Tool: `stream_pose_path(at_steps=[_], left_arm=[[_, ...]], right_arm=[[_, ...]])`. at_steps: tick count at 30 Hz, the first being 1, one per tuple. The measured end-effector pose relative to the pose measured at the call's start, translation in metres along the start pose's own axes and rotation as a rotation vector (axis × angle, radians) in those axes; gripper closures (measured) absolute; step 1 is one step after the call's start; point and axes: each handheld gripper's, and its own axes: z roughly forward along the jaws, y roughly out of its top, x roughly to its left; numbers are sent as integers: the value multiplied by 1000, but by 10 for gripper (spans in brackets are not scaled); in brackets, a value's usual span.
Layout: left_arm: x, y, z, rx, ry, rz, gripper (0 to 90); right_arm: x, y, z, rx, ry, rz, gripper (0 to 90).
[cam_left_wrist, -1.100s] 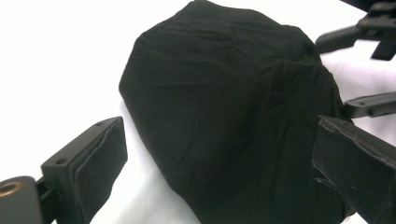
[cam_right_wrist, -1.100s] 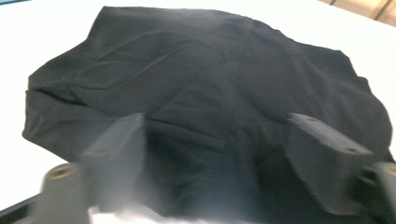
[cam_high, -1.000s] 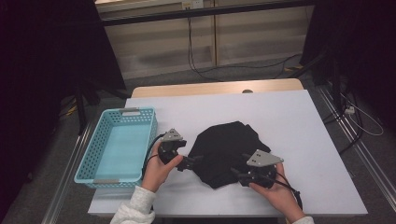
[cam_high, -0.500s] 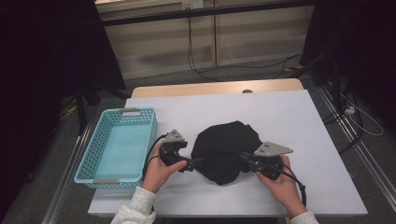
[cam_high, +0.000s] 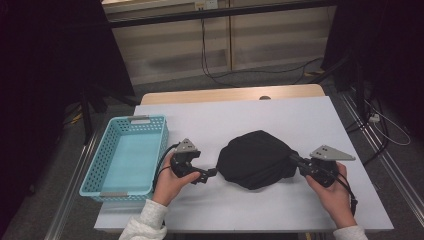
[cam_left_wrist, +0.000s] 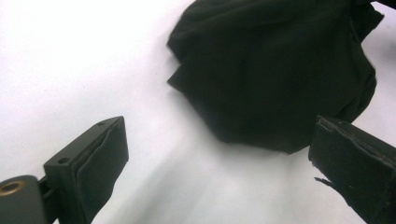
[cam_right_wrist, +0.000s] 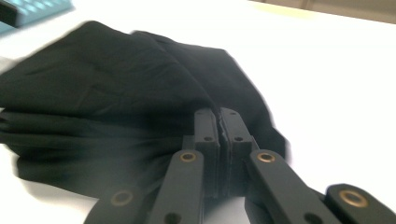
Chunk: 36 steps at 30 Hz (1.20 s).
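Right claw (cam_high: 295, 161) level, pinching black cloth (cam_high: 256, 157).

White table (cam_high: 310, 120) carried a black cloth (cam_high: 257, 159) bunched between both sets of fingers, teal basket (cam_high: 127, 156) beyond the left fingers.

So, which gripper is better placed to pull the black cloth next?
The right gripper: its jaws are shut on the edge of the black cloth. The left gripper is open, short of the cloth, gripping nothing.
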Motion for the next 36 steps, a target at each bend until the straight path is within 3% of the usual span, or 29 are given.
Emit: stream_pose_path(at_steps=[3, 8, 10, 11, 12, 13, 14, 15, 19, 20, 21, 23, 25, 26, 27, 28, 32, 34, 35, 36], left_arm=[[1, 0, 0, 0, 2, 6, 50], [0, 0, 2, 4, 2, 6, 53], [0, 0, 2, 3, 1, 7, 54], [0, 1, 1, 3, 0, 10, 54], [0, 1, 1, 3, 0, 10, 54], [0, 1, 1, 4, -1, 9, 54], [0, 1, 1, 4, -1, 9, 54], [0, 0, 1, 6, -3, 9, 54], [-1, 0, 0, 1, -11, 6, 55], [-1, 0, 0, 3, -9, 10, 55], [0, 0, -2, 1, -5, 10, 55], [1, -1, -4, -3, 1, 7, 55], [1, -1, -4, -7, -1, -1, 55], [1, -2, -6, -16, -10, -17, 55], [1, -2, -6, -16, -10, -17, 55], [1, -3, -6, -17, -11, -20, 55], [3, -5, -8, -22, -5, -23, 54], [4, -6, -8, -20, -6, -21, 53], [4, -7, -7, -18, -7, -24, 53], [4, -8, -7, -12, -5, -25, 53]], right_arm=[[-17, -8, -7, 10, -48, 25, 866], [-17, -10, -8, 5, -34, 34, 855], [-13, -8, -8, -7, -24, 26, 812], [-7, -4, -8, -14, -25, 3, 674], [-7, -4, -8, -14, -25, 3, 674], [0, 0, -6, -26, -17, -24, 607], [0, 0, -6, -26, -17, -24, 607], [9, 4, -4, -37, 1, -39, 490], [31, 12, 4, -33, 78, -84, 409], [31, 12, 4, -33, 78, -84, 409], [45, 15, 10, -25, 122, -120, 391], [60, 17, 17, -14, 154, -157, 369], [68, 18, 20, -9, 171, -171, 370], [82, 18, 27, 5, 171, -218, 393], [89, 17, 31, 9, 185, -234, 395], [89, 17, 31, 9, 185, -234, 395], [116, 15, 50, 45, 255, -289, 389], [121, 14, 54, 59, 263, -299, 394], [127, 10, 62, 108, 242, -331, 466], [127, 10, 62, 108, 242, -331, 466]])
